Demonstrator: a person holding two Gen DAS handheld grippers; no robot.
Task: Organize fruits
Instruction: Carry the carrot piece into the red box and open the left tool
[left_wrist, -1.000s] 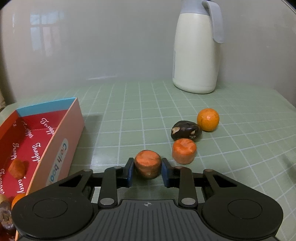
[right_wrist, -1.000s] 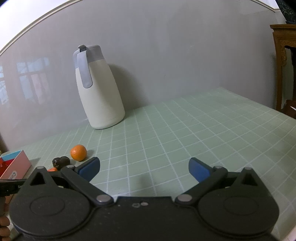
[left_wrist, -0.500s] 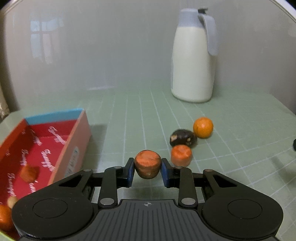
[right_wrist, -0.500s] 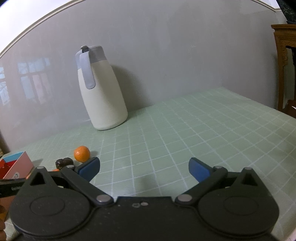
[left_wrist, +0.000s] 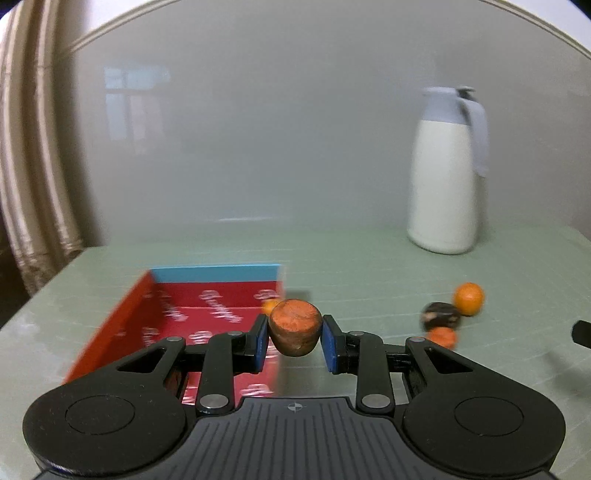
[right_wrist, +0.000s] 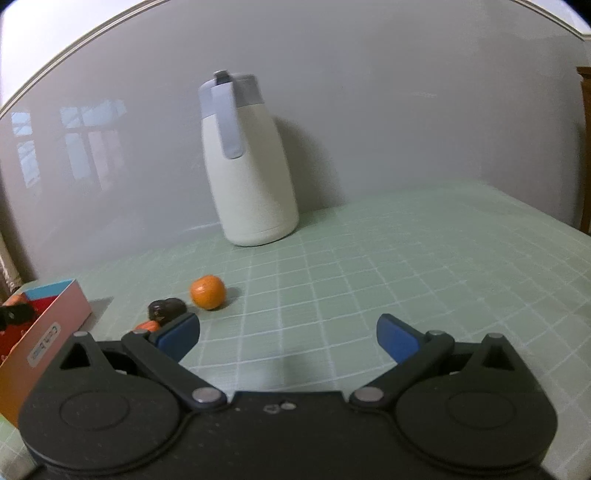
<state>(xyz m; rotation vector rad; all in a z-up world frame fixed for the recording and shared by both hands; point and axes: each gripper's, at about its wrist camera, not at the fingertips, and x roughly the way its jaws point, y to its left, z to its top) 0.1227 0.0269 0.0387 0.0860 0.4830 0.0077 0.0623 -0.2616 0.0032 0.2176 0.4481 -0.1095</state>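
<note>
Left wrist view shows the left tool (left_wrist: 294, 328) clenched across the sides of a blurred, probably soft, bruisable orange fruit (left_wrist: 294, 326) above the red box (left_wrist: 207, 306) edge, so gentle side pressure suits it; the right tool (right_wrist: 288, 338) gapes, holding nothing.

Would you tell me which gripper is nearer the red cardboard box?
Left. The left gripper hangs at the red cardboard box's rim; the right gripper is off beside it.
</note>
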